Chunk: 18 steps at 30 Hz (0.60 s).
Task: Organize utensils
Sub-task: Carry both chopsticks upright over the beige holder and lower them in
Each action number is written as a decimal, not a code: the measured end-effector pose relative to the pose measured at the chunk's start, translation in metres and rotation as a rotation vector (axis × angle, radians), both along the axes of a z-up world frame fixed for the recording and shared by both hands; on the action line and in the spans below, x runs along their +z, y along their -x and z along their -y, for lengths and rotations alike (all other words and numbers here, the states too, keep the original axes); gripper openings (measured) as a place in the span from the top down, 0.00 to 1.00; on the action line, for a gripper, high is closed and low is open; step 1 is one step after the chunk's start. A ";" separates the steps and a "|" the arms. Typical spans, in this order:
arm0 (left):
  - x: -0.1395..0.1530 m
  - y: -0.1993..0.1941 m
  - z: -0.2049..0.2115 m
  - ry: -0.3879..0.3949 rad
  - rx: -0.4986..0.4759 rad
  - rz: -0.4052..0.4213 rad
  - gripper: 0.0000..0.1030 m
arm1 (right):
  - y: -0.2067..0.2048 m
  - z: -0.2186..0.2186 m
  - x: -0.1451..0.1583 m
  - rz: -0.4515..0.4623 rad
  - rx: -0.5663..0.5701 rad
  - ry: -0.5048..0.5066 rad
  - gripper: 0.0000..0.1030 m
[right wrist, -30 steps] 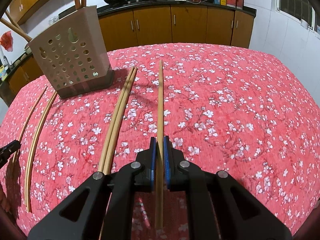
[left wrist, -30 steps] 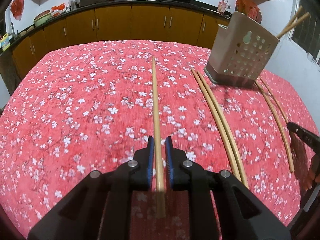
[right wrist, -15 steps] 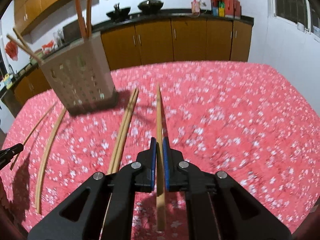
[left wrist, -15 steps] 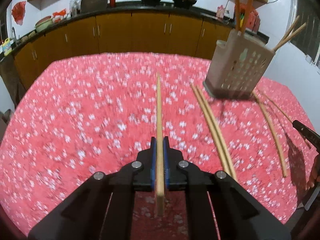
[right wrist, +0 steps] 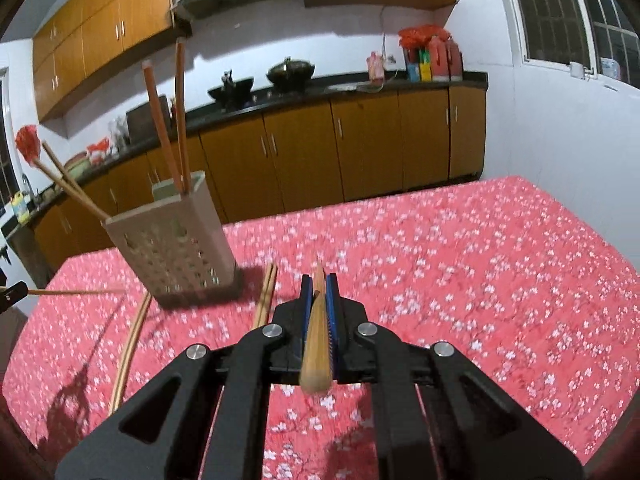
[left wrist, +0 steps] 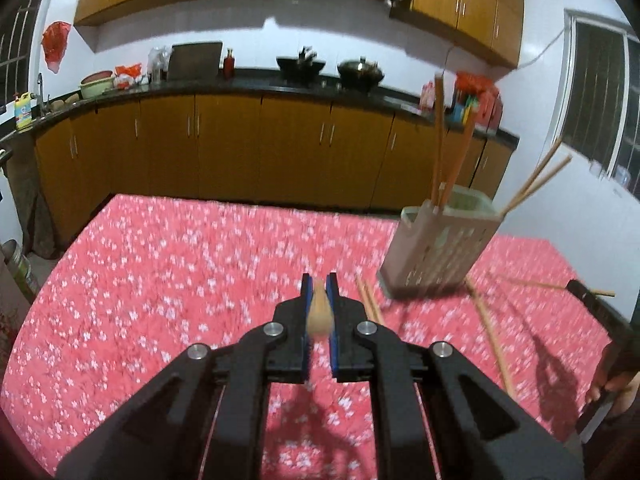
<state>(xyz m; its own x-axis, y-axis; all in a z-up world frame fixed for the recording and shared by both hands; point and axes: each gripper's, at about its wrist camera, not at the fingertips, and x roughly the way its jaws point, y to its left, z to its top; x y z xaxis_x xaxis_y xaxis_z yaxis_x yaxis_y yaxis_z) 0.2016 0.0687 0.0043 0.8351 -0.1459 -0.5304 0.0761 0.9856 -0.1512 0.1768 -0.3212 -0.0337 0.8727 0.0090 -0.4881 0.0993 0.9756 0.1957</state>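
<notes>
Since a second earlier, both grippers had risen off the tablecloth, each carrying its chopstick up with it, so the kitchen cabinets now filled the upper half of both views. The left gripper [left wrist: 319, 286] was clenched on a blurred wooden chopstick [left wrist: 320, 314] pinched between its blue pads [left wrist: 306, 300], the stick pointing almost straight along the fingers. The right gripper [right wrist: 319, 286] likewise gripped a second chopstick [right wrist: 316, 344], whose thick butt end stuck out toward the camera. Just beyond each gripper, a pair of chopsticks [right wrist: 266, 300] lay side by side on the red floral tablecloth [right wrist: 480, 280]. Behind them stood the perforated beige utensil holder [right wrist: 176, 252], upright on the cloth, with two tall chopsticks and two slanted ones standing in it. A further curved chopstick [right wrist: 130, 344] lay on the cloth on the holder's far side, near the table's edge. Along the back wall ran the wooden cabinets [left wrist: 240, 148] under a dark counter [left wrist: 260, 86] bearing two woks.
</notes>
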 end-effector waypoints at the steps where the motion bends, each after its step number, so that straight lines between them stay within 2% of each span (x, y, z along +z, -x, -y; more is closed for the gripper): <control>1: 0.004 0.001 0.000 0.005 0.001 0.012 0.92 | 0.000 0.001 0.003 0.012 -0.003 -0.003 0.93; 8: 0.023 0.001 -0.001 0.042 0.004 0.066 0.92 | 0.000 0.003 0.019 0.065 -0.009 -0.002 0.93; 18: 0.025 -0.003 -0.004 0.055 0.011 0.075 0.92 | -0.006 0.002 0.024 0.083 0.000 -0.001 0.93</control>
<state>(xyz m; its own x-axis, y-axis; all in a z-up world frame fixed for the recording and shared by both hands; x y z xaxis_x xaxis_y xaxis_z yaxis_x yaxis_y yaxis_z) 0.2043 0.0728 0.0289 0.8740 -0.1636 -0.4575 0.0782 0.9767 -0.1998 0.1824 -0.3231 -0.0100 0.9102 0.0098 -0.4140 0.0823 0.9755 0.2039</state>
